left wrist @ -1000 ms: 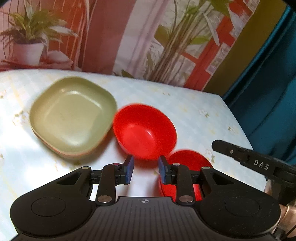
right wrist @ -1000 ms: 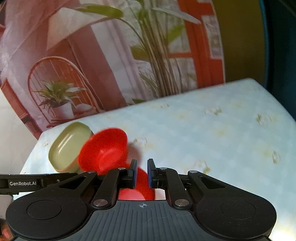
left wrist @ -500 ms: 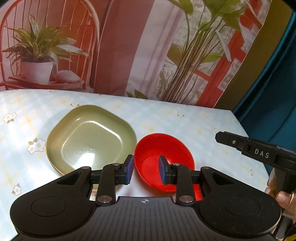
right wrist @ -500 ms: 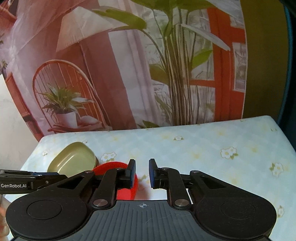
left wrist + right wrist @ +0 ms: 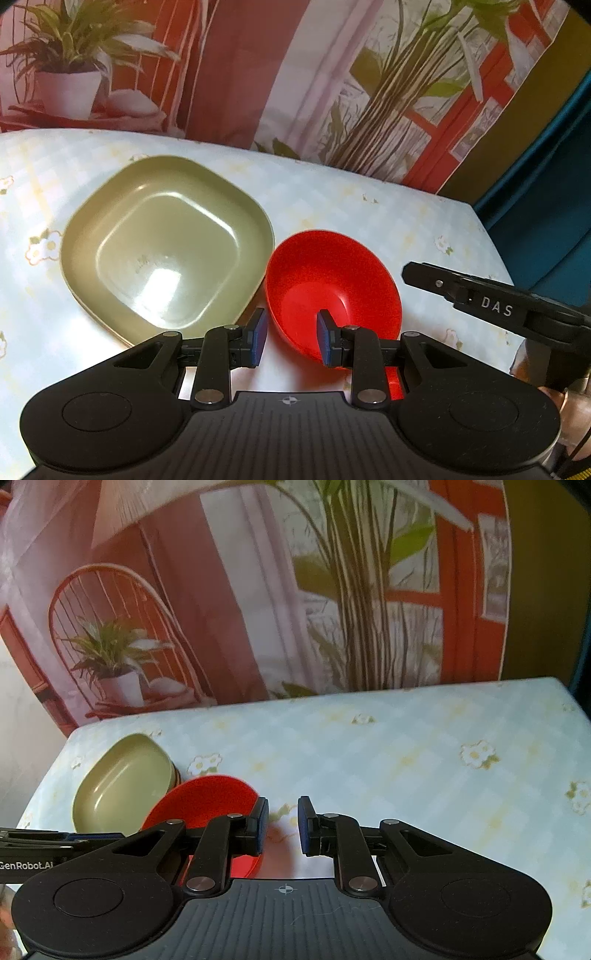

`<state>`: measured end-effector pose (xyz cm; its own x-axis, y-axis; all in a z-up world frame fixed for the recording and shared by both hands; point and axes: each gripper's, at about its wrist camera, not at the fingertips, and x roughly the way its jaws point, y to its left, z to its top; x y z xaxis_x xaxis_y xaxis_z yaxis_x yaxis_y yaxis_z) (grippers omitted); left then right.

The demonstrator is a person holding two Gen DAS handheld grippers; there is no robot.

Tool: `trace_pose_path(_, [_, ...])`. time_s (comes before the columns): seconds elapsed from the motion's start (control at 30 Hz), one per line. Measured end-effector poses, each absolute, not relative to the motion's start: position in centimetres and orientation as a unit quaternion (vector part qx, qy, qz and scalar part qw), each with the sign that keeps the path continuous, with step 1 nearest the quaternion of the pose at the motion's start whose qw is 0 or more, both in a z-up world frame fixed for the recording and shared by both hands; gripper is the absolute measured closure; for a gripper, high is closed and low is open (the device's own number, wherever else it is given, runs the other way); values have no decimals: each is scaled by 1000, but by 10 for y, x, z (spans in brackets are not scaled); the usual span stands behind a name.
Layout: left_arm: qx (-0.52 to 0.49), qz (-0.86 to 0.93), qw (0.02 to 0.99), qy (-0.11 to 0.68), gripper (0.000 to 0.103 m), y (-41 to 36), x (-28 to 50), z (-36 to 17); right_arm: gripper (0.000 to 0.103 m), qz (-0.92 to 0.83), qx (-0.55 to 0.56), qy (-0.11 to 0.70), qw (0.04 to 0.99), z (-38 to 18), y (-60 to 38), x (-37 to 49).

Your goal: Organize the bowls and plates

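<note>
A green square plate lies on the flowered tablecloth, on top of another plate whose edge shows beneath. A red bowl sits right of it, tilted, stacked on a second red bowl that peeks out below. My left gripper is open, its pads either side of the top bowl's near rim, not pinching it. My right gripper is open and empty, just right of the red bowls. The green plate lies left of them.
The table is covered by a pale blue checked cloth with flowers and stretches right of the bowls. A printed backdrop with plants and a chair stands behind. A dark teal curtain hangs at the right. The right gripper's body shows beside the bowl.
The red bowl came down beside the green plate onto the other red bowl. My right gripper's jaws opened wider and it now sits beside the bowls.
</note>
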<state>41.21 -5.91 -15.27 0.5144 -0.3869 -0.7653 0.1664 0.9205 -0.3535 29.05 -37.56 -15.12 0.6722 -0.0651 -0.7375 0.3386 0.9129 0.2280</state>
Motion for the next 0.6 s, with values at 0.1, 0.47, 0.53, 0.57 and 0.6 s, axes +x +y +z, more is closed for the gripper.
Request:
trace_pose_path(0.1, [-123, -165, 857, 473, 72, -61, 412, -157, 87, -105, 181, 395, 895, -157, -372, 294])
trace_pose_path(0.47, [-125, -166, 854, 476, 85, -60, 414, -170, 87, -100, 172, 429, 881, -172, -364, 307])
trace_pose_path(0.53, [-122, -167, 856, 474, 85, -60, 414, -169, 88, -97, 173, 433, 879, -173, -365, 307])
trace_pose_path(0.57, [-121, -167, 856, 474, 85, -60, 414, -168, 92, -96, 174, 435, 879, -174, -364, 307])
trace_pose_path(0.6, [-120, -170, 857, 472, 85, -60, 415, -168, 97, -93, 174, 435, 879, -174, -364, 307])
